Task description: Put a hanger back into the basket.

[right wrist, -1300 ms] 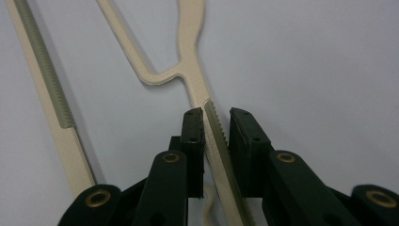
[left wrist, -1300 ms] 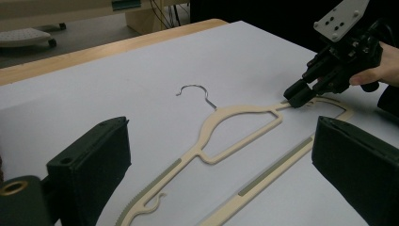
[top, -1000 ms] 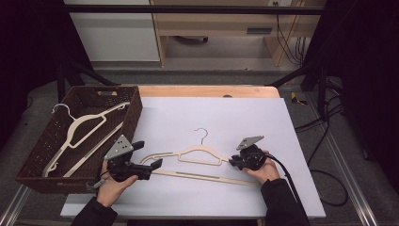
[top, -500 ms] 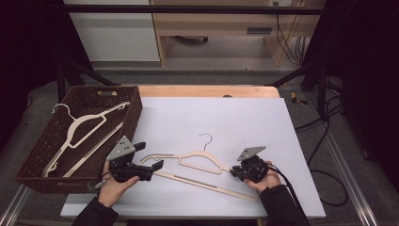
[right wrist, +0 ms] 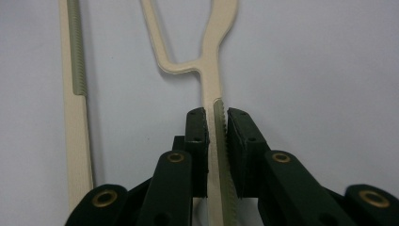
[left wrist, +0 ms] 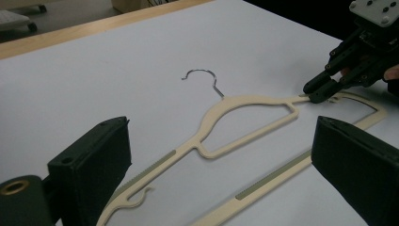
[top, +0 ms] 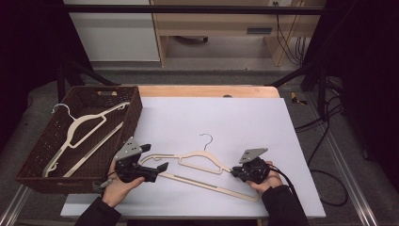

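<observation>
The cream hanger (top: pixel 202 162) lies flat on the white worktop (top: pixel 244 117), its long axis running from one pair of tongs to the other. The right tongs (top: pixel 234 172) are nearly closed, pads pinching the ribbed strip of one shoulder arm; they have the only grip. The left tongs (top: pixel 162 168) stand wide open, holding nothing, with the opposite shoulder tip lying just ahead between the pads. A brown basket (top: pixel 33 162) beyond the left tongs holds another hanger (top: pixel 77 129).
</observation>
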Demonstrator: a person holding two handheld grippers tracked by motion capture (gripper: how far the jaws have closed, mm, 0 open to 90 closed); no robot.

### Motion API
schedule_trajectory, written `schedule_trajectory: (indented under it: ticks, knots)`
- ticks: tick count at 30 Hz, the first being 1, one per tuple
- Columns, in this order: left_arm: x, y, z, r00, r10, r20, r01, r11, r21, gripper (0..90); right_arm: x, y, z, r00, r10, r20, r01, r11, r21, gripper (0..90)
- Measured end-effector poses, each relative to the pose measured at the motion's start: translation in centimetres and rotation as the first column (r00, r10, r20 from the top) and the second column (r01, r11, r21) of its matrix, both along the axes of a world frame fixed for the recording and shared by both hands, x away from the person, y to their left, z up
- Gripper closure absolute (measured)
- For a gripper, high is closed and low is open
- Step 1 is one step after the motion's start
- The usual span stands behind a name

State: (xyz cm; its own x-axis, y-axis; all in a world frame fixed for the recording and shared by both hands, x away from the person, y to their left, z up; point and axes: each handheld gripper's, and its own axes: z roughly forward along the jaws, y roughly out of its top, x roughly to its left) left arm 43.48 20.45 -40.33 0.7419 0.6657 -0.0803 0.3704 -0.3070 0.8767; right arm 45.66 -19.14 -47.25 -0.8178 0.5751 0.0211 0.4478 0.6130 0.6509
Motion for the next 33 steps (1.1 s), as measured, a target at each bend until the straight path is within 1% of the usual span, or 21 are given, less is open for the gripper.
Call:
schedule_trajectory:
  ticks: [1, 4, 5, 6, 9, 10, 12, 15, 18, 19, 20, 21, 22, 23, 24, 25, 27, 28, 29, 31, 33]
  knots:
    - [0.2, -0.2, -0.1, 1.0000, -0.004, -0.006, 0.004, 1.0000, 0.004, 5.3, 0.1, -0.1, 0.0, 0.9997, 0.021, 0.008, -0.021, 0.9998, 0.003, 79.6]
    - [0.9, -1.1, -0.3, 0.9996, -0.017, -0.023, 0.017, 0.9992, 0.037, 5.6, -0.1, 0.0, 0.3, 0.9995, 0.027, 0.014, -0.027, 0.9996, -0.006, 79.6]
    - [1.2, -1.5, -0.3, 0.9994, -0.019, -0.030, 0.020, 0.9988, 0.044, 5.8, -0.2, 0.0, 0.5, 0.9996, 0.025, 0.016, -0.025, 0.9996, -0.013, 79.7]
    - [1.8, -2.2, -0.4, 0.9988, -0.025, -0.043, 0.027, 0.9986, 0.045, 6.0, -0.3, 0.0, 0.6, 0.9989, 0.037, 0.029, -0.037, 0.9992, -0.017, 79.7]
    - [2.7, -3.3, -0.6, 0.9981, -0.032, -0.053, 0.035, 0.9982, 0.048, 6.7, -0.5, -0.1, 1.4, 0.9977, 0.048, 0.047, -0.048, 0.9988, -0.002, 79.7]
    - [3.0, -3.8, -0.6, 0.9976, -0.037, -0.059, 0.040, 0.9978, 0.053, 6.9, -0.7, -0.1, 1.7, 0.9978, 0.041, 0.051, -0.042, 0.9991, -0.001, 79.7]
    - [3.6, -4.7, -0.9, 0.9972, -0.039, -0.064, 0.043, 0.9971, 0.063, 7.8, -1.0, -0.2, 2.5, 0.9960, 0.048, 0.075, -0.049, 0.9987, 0.011, 79.8]
    - [4.7, -5.9, -1.5, 0.9936, -0.053, -0.100, 0.062, 0.9942, 0.088, 10.3, -1.2, -0.1, 3.2, 0.9943, 0.057, 0.090, -0.058, 0.9983, 0.009, 79.7]
    - [6.0, -7.2, -2.5, 0.9856, -0.075, -0.151, 0.096, 0.9860, 0.136, 14.5, -1.3, 0.0, 3.4, 0.9931, 0.065, 0.098, -0.066, 0.9978, 0.005, 79.7]
    - [6.3, -7.6, -2.9, 0.9831, -0.080, -0.165, 0.106, 0.9817, 0.158, 15.9, -1.4, 0.1, 3.5, 0.9940, 0.058, 0.093, -0.058, 0.9983, 0.003, 79.8]
    - [6.7, -7.9, -3.2, 0.9808, -0.087, -0.174, 0.119, 0.9766, 0.179, 18.0, -1.4, 0.1, 3.5, 0.9934, 0.063, 0.096, -0.064, 0.9980, 0.005, 79.7]
    - [7.1, -8.4, -3.6, 0.9795, -0.090, -0.180, 0.124, 0.9737, 0.191, 20.0, -1.5, 0.1, 3.6, 0.9941, 0.056, 0.093, -0.057, 0.9983, 0.005, 79.7]
    - [7.3, -8.6, -3.8, 0.9787, -0.090, -0.184, 0.128, 0.9701, 0.206, 22.7, -1.5, 0.1, 3.7, 0.9937, 0.060, 0.095, -0.061, 0.9982, 0.004, 79.8]
    - [7.6, -8.9, -4.0, 0.9782, -0.088, -0.188, 0.130, 0.9649, 0.228, 23.1, -1.5, 0.0, 3.7, 0.9926, 0.068, 0.101, -0.069, 0.9976, 0.010, 79.7]
    - [7.9, -9.1, -4.3, 0.9770, -0.092, -0.192, 0.138, 0.9612, 0.239, 24.9, -1.5, 0.0, 3.7, 0.9924, 0.068, 0.103, -0.070, 0.9975, 0.011, 79.7]
    - [8.1, -9.3, -4.6, 0.9755, -0.096, -0.198, 0.142, 0.9618, 0.234, 27.0, -1.5, 0.0, 3.8, 0.9919, 0.069, 0.106, -0.071, 0.9975, 0.008, 79.7]
    - [8.5, -9.5, -4.9, 0.9720, -0.107, -0.209, 0.157, 0.9581, 0.240, 32.3, -1.6, 0.0, 3.8, 0.9920, 0.068, 0.106, -0.069, 0.9976, 0.005, 79.7]
    - [8.6, -9.6, -5.1, 0.9714, -0.111, -0.210, 0.161, 0.9578, 0.238, 34.8, -1.7, 0.1, 3.9, 0.9927, 0.065, 0.102, -0.066, 0.9978, 0.005, 79.7]
    - [8.7, -9.7, -5.2, 0.9712, -0.111, -0.211, 0.165, 0.9517, 0.259, 37.2, -1.7, 0.1, 3.9, 0.9927, 0.064, 0.102, -0.065, 0.9979, 0.005, 79.7]
    - [9.0, -9.9, -5.4, 0.9691, -0.111, -0.220, 0.170, 0.9475, 0.271, 41.7, -1.7, 0.0, 3.9, 0.9921, 0.069, 0.104, -0.071, 0.9974, 0.011, 79.7]
    - [9.3, -10.1, -5.6, 0.9675, -0.114, -0.226, 0.178, 0.9402, 0.290, 46.1, -1.7, 0.1, 4.0, 0.9913, 0.072, 0.110, -0.073, 0.9973, 0.007, 79.7]
